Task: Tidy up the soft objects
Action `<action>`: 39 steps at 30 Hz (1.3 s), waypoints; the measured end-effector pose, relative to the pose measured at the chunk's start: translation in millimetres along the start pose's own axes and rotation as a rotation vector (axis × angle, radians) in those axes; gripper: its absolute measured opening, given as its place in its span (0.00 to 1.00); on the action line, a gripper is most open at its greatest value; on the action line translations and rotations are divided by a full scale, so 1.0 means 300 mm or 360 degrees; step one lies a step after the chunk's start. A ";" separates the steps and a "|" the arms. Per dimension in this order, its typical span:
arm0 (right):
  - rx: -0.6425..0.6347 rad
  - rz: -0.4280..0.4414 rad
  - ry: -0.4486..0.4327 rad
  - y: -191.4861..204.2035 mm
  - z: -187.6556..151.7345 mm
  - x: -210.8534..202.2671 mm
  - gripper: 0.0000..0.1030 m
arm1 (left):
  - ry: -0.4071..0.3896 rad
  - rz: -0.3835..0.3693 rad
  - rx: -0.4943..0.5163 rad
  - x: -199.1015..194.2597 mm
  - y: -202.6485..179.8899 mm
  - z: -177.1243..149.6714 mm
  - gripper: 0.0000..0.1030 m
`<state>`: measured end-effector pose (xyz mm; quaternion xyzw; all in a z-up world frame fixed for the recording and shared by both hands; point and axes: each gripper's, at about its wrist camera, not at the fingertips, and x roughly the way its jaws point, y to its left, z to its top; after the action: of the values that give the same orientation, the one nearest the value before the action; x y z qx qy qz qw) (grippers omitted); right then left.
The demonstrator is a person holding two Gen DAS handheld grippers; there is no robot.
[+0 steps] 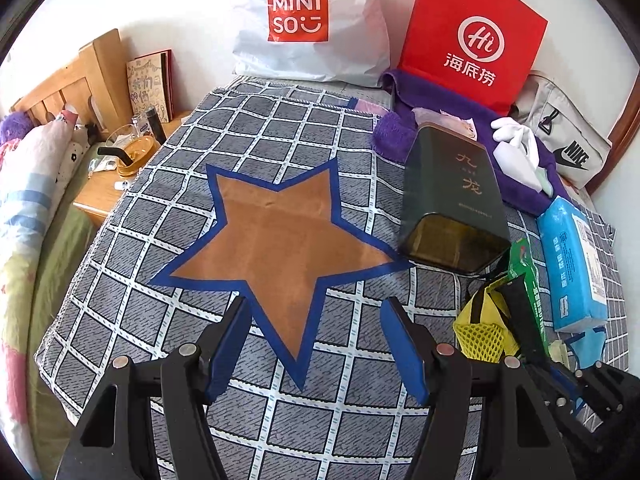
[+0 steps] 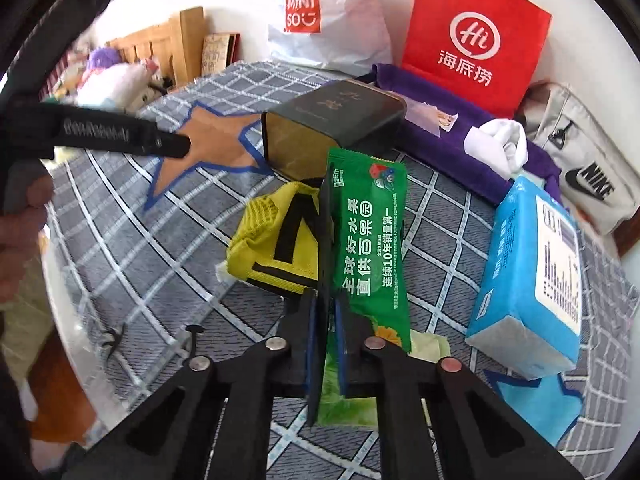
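Observation:
My right gripper (image 2: 326,304) is shut on a green packet (image 2: 370,240) and holds it upright over the checked bedspread; the packet also shows in the left wrist view (image 1: 526,280). A yellow mesh pouch (image 2: 276,240) lies just left of it. A blue tissue pack (image 2: 532,272) lies to the right. White socks (image 2: 504,146) rest on a purple towel (image 2: 440,140). A dark tin box (image 2: 332,128) lies behind the packet. My left gripper (image 1: 316,320) is open and empty over the lower point of a brown star (image 1: 276,236) with a blue outline.
A white Miniso bag (image 1: 308,24) and a red paper bag (image 1: 476,36) stand against the far wall. A grey Nike bag (image 1: 568,148) lies at the far right. A wooden nightstand (image 1: 104,196) with small items stands left of the bed.

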<state>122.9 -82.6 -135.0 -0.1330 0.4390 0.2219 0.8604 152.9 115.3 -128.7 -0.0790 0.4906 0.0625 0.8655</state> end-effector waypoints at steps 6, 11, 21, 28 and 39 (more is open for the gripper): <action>0.0080 0.0130 -0.0046 -0.027 -0.009 -0.031 0.03 | 0.0037 -0.0016 0.0010 0.018 -0.024 -0.021 0.63; 0.0118 0.0132 -0.0059 -0.043 -0.038 -0.062 0.02 | 0.0062 -0.0014 0.0022 0.022 -0.047 -0.044 0.63; 0.0299 -0.0013 -0.0151 -0.217 -0.130 -0.207 0.03 | 0.0034 -0.0164 0.0093 -0.024 -0.165 -0.050 0.63; 0.0401 -0.0086 -0.0106 -0.309 -0.256 -0.227 0.03 | 0.0066 -0.0233 0.0178 0.000 -0.277 -0.074 0.63; 0.0511 -0.0073 -0.0009 -0.372 -0.380 -0.148 0.03 | 0.0014 -0.0285 0.0129 0.042 -0.292 -0.089 0.29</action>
<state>76.3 -239.5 -161.0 -0.0030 0.4633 0.1296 0.8766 153.1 24.4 -146.5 -0.0878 0.4876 -0.0354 0.8679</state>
